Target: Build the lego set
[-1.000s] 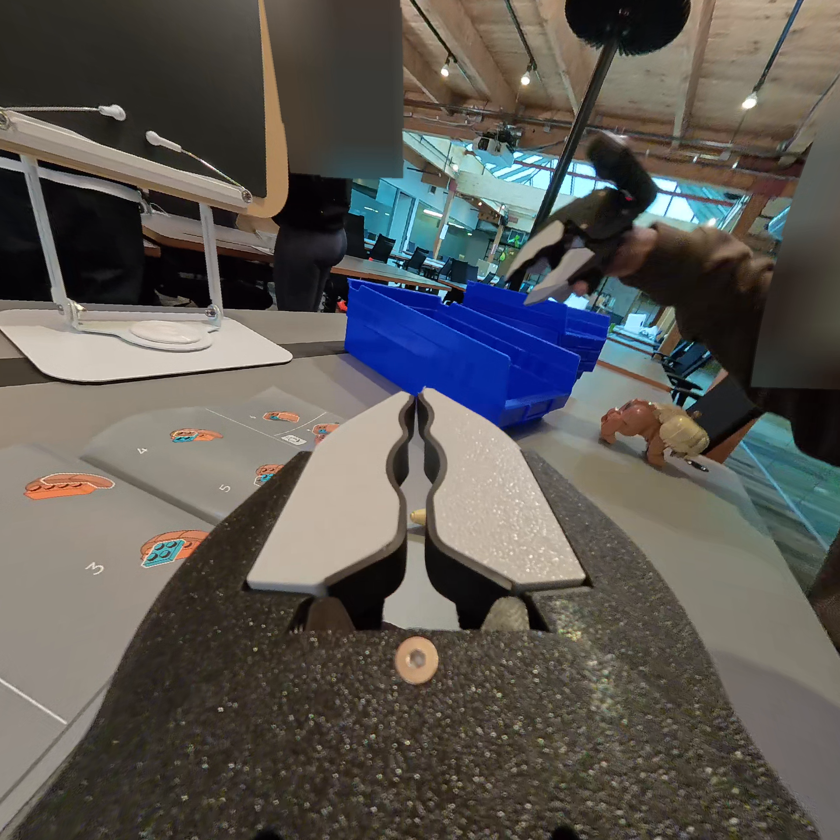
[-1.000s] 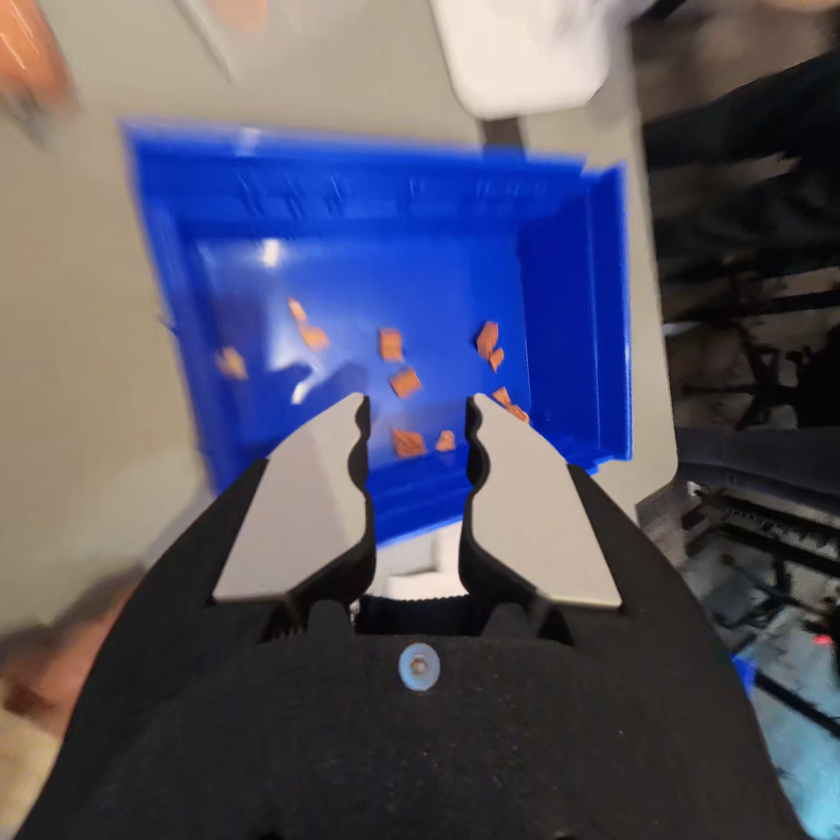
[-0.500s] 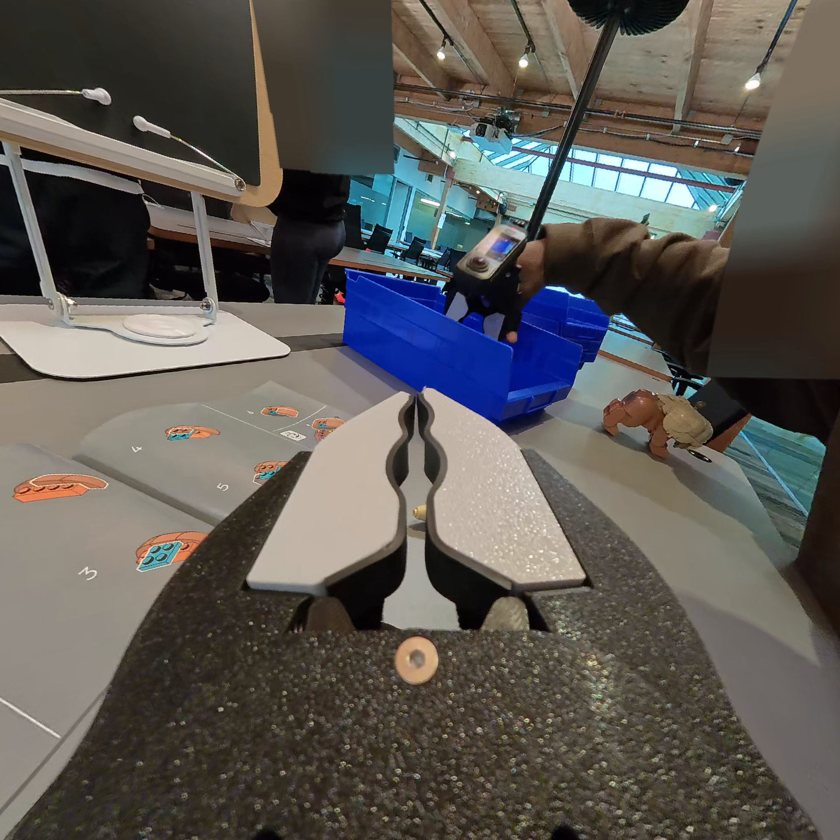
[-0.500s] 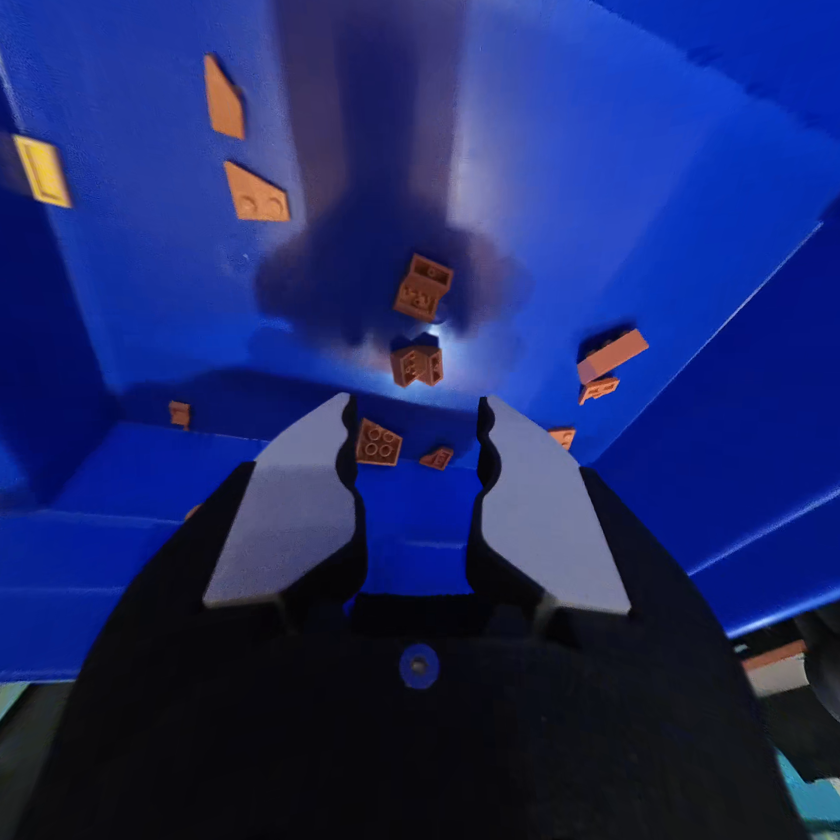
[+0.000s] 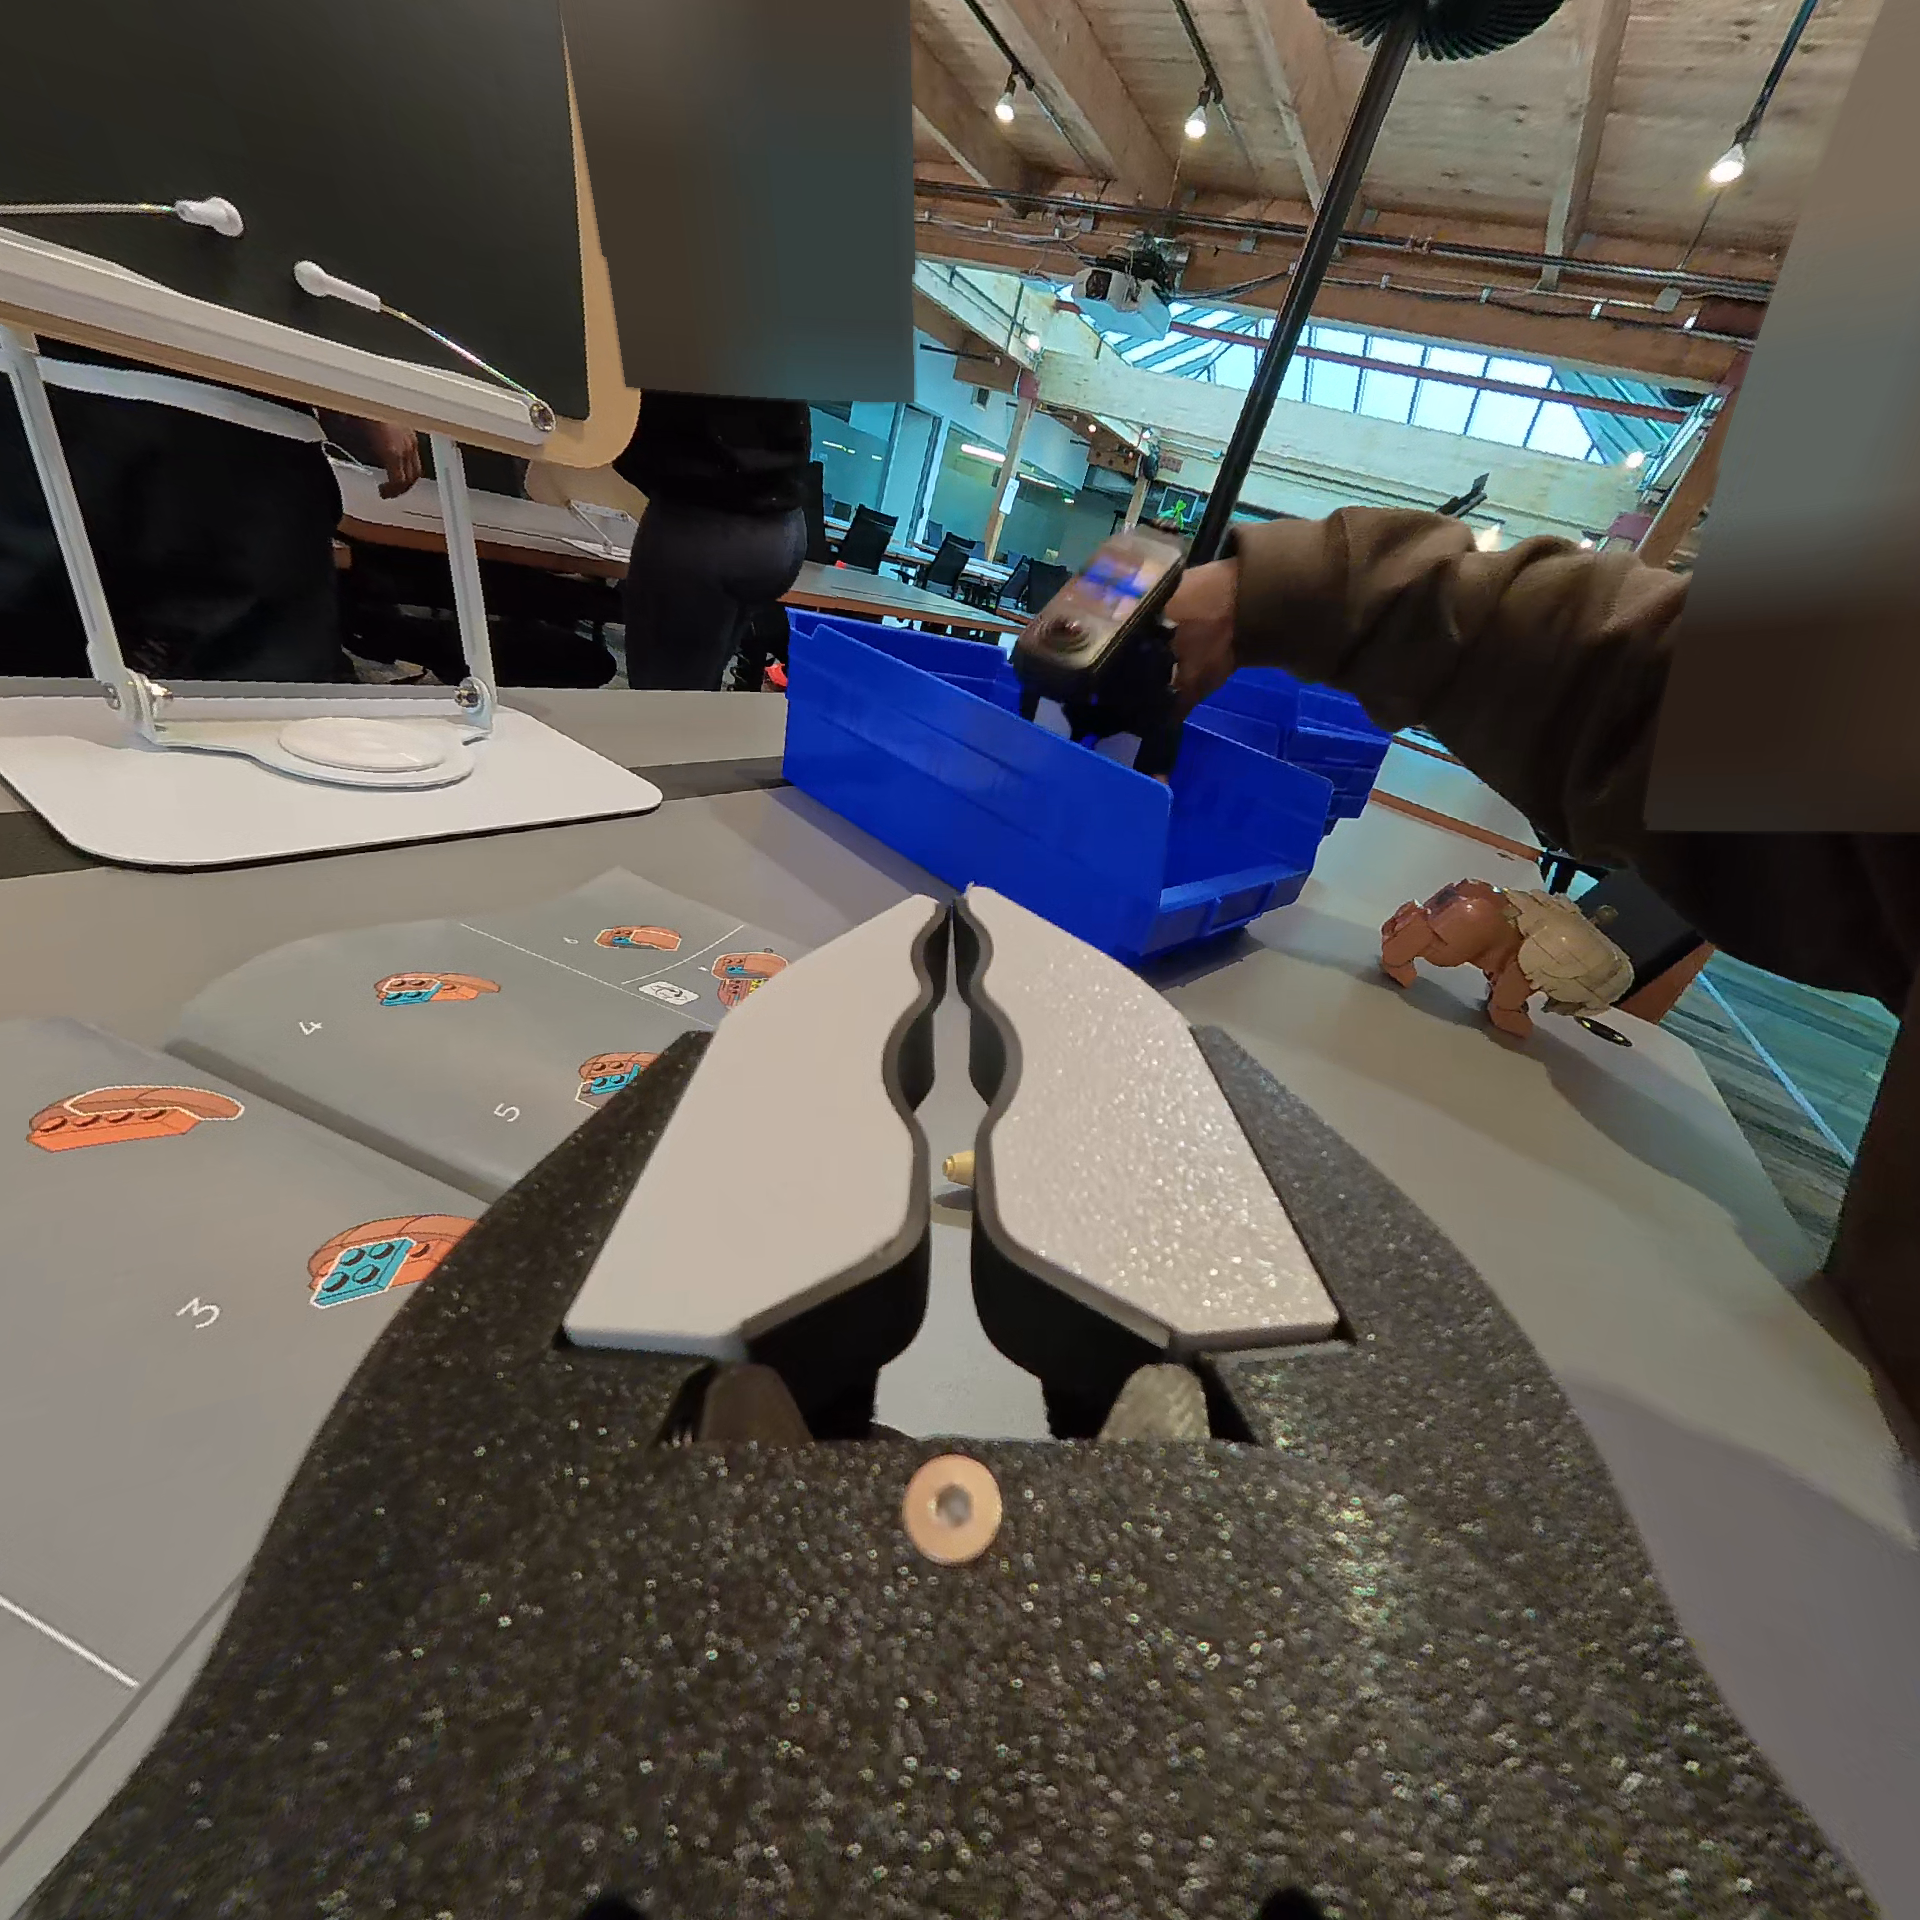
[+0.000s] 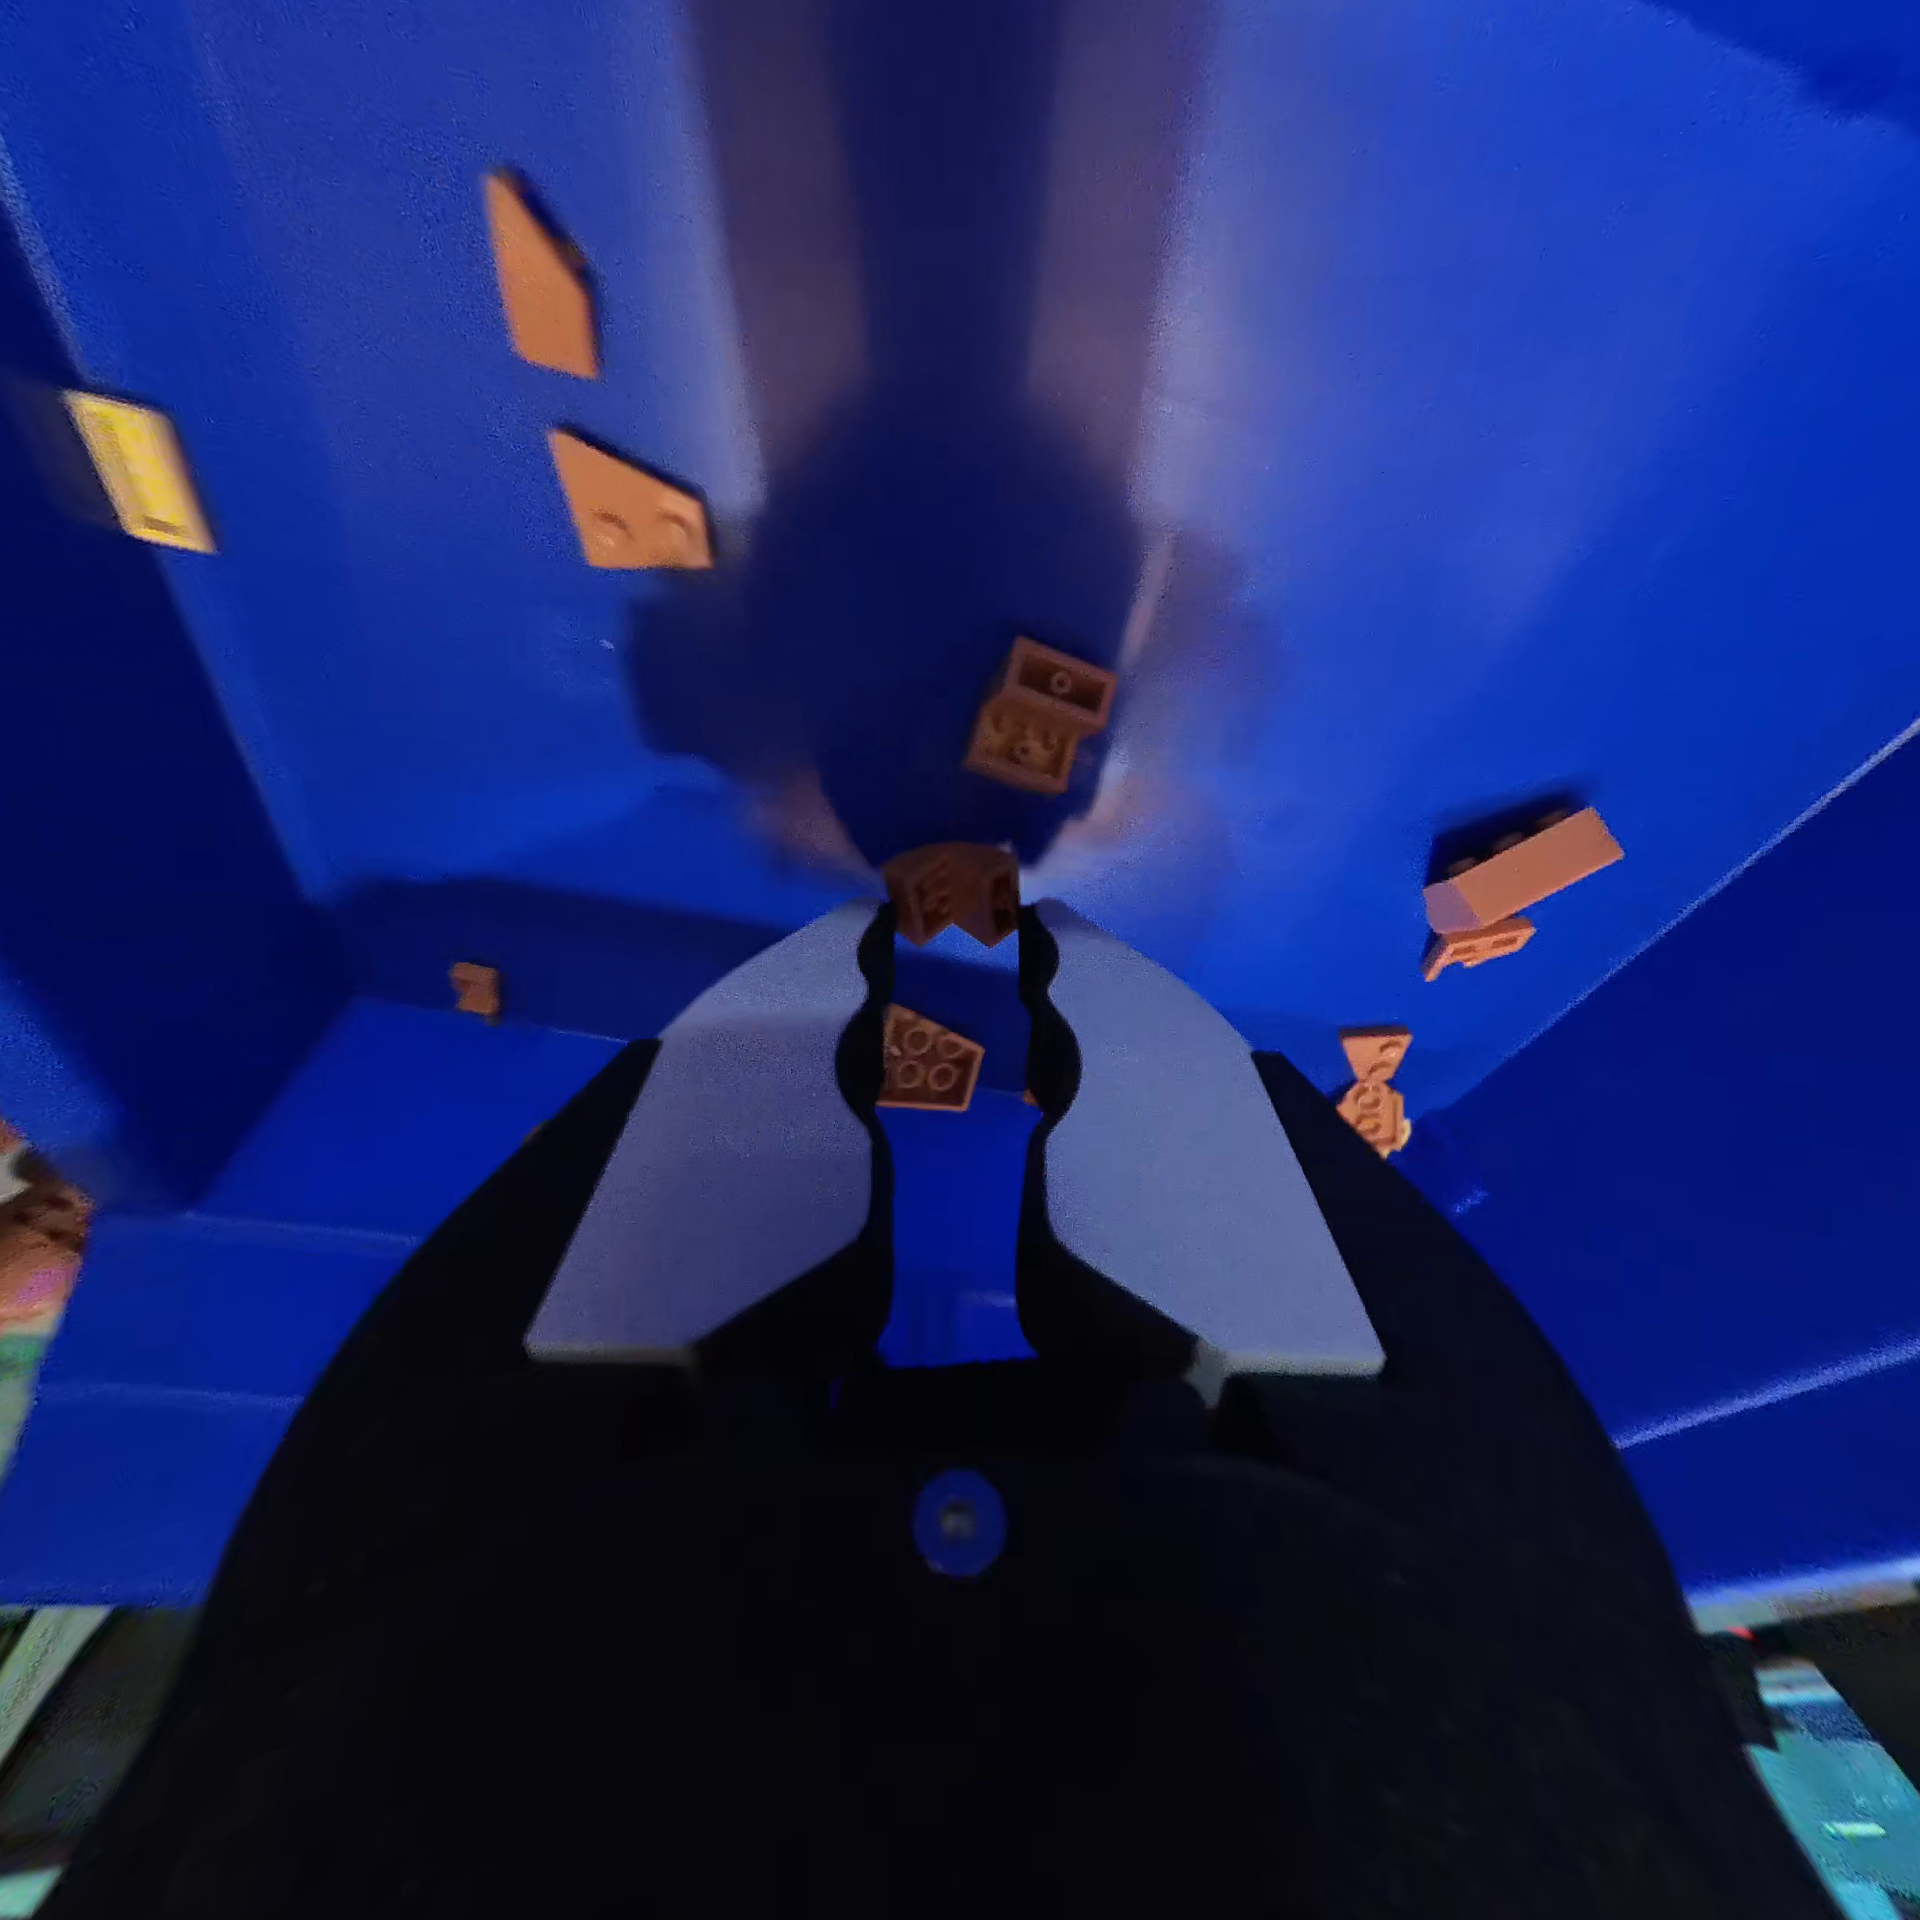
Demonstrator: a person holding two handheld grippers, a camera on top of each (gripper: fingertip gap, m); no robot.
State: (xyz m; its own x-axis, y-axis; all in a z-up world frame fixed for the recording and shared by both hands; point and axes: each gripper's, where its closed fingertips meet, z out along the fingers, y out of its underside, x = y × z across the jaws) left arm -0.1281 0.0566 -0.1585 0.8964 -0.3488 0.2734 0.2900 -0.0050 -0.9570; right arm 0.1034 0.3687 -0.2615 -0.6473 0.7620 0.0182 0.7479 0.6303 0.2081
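Observation:
My right gripper (image 6: 954, 914) is deep inside the blue bin (image 6: 1455, 416) and is shut on a small orange brick (image 6: 951, 902) at its fingertips. Several loose orange bricks lie on the bin floor, such as a slope piece (image 6: 1039, 717), a long brick (image 6: 1522, 868) and a plate (image 6: 629, 504). My left gripper (image 5: 954, 909) is shut and empty, low over the grey table. In the left wrist view the right gripper's body (image 5: 1101, 644) dips into the blue bin (image 5: 987, 790), held by a hand in a brown sleeve.
Grey instruction sheets (image 5: 312, 1039) lie left of my left gripper. A small tan piece (image 5: 956, 1166) shows between its fingers. A brown and tan built figure (image 5: 1507, 961) stands right. A white stand (image 5: 312, 769) sits at the back left. More blue bins (image 5: 1320, 727) stand behind. Tip to tip, the grippers are about 40 centimetres apart. The right tips stand about 7 centimetres off the plate (image 6: 629, 504).
My right gripper has gone down into the blue bin and closed its open jaws on an orange brick. My left gripper has stayed still and shut.

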